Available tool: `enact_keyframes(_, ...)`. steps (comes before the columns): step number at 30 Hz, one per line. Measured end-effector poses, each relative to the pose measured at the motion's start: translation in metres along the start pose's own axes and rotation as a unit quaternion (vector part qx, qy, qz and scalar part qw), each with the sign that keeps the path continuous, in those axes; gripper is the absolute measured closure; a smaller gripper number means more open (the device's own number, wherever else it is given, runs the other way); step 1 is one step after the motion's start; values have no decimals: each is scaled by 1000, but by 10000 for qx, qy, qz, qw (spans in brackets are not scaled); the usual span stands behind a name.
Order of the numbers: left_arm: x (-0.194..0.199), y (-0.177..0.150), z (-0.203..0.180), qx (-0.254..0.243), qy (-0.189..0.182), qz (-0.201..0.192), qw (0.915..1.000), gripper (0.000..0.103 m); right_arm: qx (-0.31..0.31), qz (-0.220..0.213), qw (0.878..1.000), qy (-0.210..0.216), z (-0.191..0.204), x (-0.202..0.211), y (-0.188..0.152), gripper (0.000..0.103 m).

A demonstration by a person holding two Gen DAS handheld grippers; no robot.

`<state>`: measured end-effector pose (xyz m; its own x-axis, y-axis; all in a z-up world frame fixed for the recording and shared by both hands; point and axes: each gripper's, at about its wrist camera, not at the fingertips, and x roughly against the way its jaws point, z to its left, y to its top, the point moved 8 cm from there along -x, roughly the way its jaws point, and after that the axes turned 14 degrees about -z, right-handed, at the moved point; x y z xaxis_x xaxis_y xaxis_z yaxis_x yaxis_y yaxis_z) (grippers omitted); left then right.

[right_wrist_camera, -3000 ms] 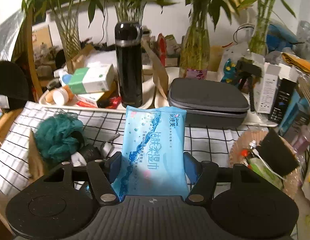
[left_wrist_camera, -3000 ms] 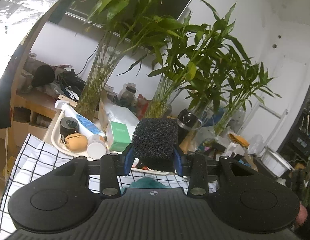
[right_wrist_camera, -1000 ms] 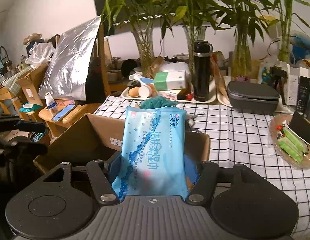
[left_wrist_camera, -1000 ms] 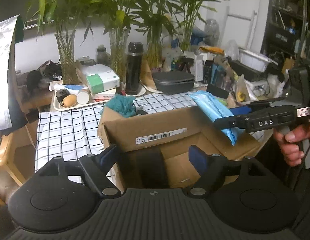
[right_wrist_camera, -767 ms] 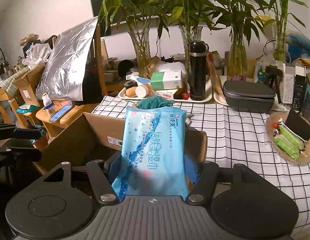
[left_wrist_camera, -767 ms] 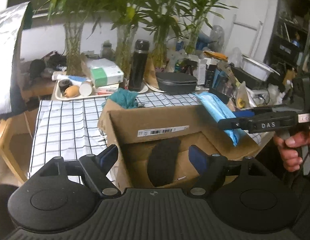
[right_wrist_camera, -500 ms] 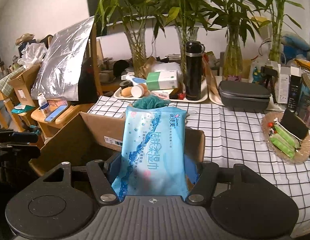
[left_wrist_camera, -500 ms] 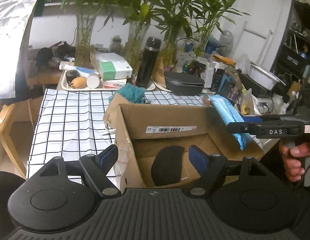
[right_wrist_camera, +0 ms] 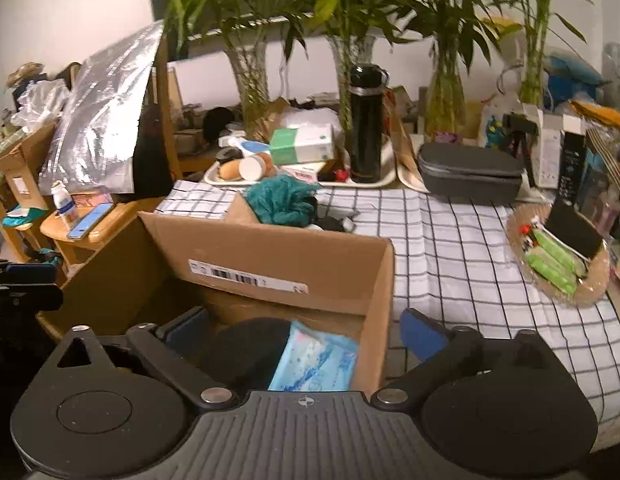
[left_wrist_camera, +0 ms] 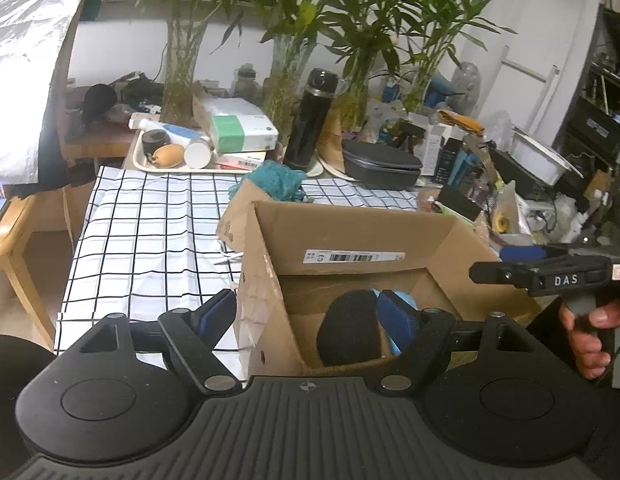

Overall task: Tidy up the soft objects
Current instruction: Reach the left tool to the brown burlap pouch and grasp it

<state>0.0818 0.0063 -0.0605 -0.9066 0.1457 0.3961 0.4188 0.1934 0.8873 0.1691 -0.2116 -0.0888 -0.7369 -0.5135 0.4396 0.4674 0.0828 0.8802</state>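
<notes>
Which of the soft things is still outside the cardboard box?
The teal mesh bath pouf. It lies on the checked tablecloth behind the cardboard box, while the black sponge and blue wipes pack lie inside.

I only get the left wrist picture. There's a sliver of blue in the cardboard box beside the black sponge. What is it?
Observer: In the right wrist view it is a light blue wet wipes pack, lying in the cardboard box against the black sponge.
Visitor: Is the other claw holding it?
Observer: No. The right gripper hangs above it with its jaws opening and no pad on the pack. One finger is outside the box wall.
Visitor: Anything else on that side of the table?
Observer: Green packets lie in a woven basket near the table's right edge. I cannot tell whether they are soft.
</notes>
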Motion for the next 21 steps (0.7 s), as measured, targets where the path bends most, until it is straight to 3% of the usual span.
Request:
enact_keyframes(11,-10,4,4,209,23,57,9998,26,-183,247,9995,-91,-8,-6,-8,0)
enact_keyframes(21,-21,6,6,268,88,75,9996,26,-387,386,9985,70,-9,-17,-10,0)
